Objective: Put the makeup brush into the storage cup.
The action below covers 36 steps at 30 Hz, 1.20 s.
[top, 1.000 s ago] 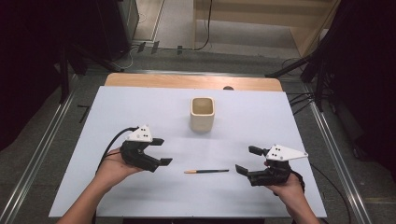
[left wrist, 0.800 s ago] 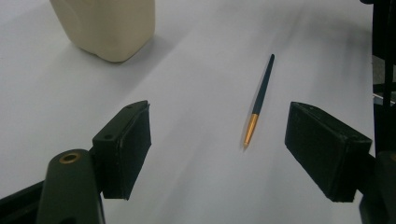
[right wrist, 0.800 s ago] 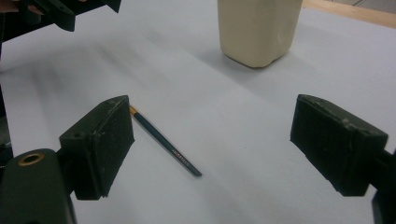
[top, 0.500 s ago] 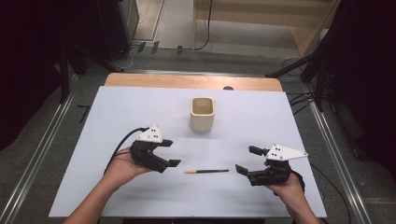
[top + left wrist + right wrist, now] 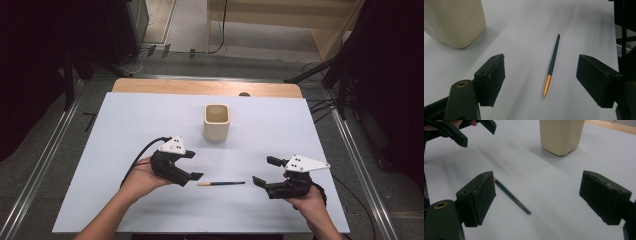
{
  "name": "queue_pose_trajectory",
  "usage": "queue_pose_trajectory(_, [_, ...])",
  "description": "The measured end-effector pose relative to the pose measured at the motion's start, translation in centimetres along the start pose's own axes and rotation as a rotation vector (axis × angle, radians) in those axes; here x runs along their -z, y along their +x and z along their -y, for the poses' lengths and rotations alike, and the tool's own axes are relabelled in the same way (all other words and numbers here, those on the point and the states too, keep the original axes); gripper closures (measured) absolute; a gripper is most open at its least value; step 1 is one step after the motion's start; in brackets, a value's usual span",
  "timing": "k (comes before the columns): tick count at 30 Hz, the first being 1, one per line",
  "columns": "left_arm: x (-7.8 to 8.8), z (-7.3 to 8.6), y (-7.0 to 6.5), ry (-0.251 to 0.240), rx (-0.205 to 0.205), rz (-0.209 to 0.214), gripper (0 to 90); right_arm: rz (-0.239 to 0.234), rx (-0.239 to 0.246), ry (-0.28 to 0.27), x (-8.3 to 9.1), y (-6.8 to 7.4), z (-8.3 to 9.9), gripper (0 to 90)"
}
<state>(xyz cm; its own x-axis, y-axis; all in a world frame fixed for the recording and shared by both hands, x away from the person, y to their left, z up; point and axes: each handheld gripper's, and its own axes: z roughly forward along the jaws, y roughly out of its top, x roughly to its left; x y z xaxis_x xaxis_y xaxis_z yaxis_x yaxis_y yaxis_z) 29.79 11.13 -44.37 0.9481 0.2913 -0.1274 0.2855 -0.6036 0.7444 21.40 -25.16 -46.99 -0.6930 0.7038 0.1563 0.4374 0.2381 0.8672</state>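
Note:
A dark blue pencil (image 5: 222, 183) with an orange end lies flat on the white table (image 5: 125, 125), between my two grippers. My left gripper (image 5: 191, 165) is open just left of the orange end; in the left gripper view the pencil (image 5: 552, 63) lies ahead between the wide jaws. My right gripper (image 5: 265, 171) is open to the right of the pencil's dark end; the pencil (image 5: 511, 196) lies near its left jaw. A cream square cup (image 5: 216, 121) stands upright behind the pencil, empty as far as I see.
The cup (image 5: 454, 21) is close on the left gripper's left side and stands ahead in the right gripper view (image 5: 561, 135). A wooden strip (image 5: 205, 87) borders the table's far edge. Metal rails and cables run on the floor around the table.
My left gripper has moved right and slightly forward, closing in on the pencil's orange end. The right gripper and the pencil have stayed put.

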Motion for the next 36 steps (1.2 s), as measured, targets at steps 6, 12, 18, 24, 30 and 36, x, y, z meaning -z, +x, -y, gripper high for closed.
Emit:
queue_pose_trajectory(6, [-0.7,-0.6,-0.4,0.004,-0.013,0.020,24.2,0.001,0.001,0.001,0.0,0.0,0.0,14.1])
queue_pose_trajectory(12, [-1.6,-1.3,-0.7,0.020,-0.038,0.046,24.3,0.000,-0.006,-0.003,0.0,0.0,0.0,14.2])
queue_pose_trajectory(18, [-2.2,-2.0,-0.8,0.031,-0.058,0.058,24.5,0.004,-0.008,0.001,0.1,-0.1,0.0,14.2])
queue_pose_trajectory(24, [-3.0,-2.8,-0.9,0.058,-0.097,0.081,24.7,0.004,-0.008,0.002,0.1,-0.1,0.0,14.2])
queue_pose_trajectory(30, [-3.6,-3.2,-0.6,0.089,-0.112,0.099,24.7,0.005,-0.009,0.001,0.1,-0.1,0.0,14.2])
queue_pose_trajectory(36, [-3.9,-4.1,-0.9,0.203,-0.160,0.093,24.7,0.008,-0.006,0.011,0.0,-0.2,0.1,14.3])
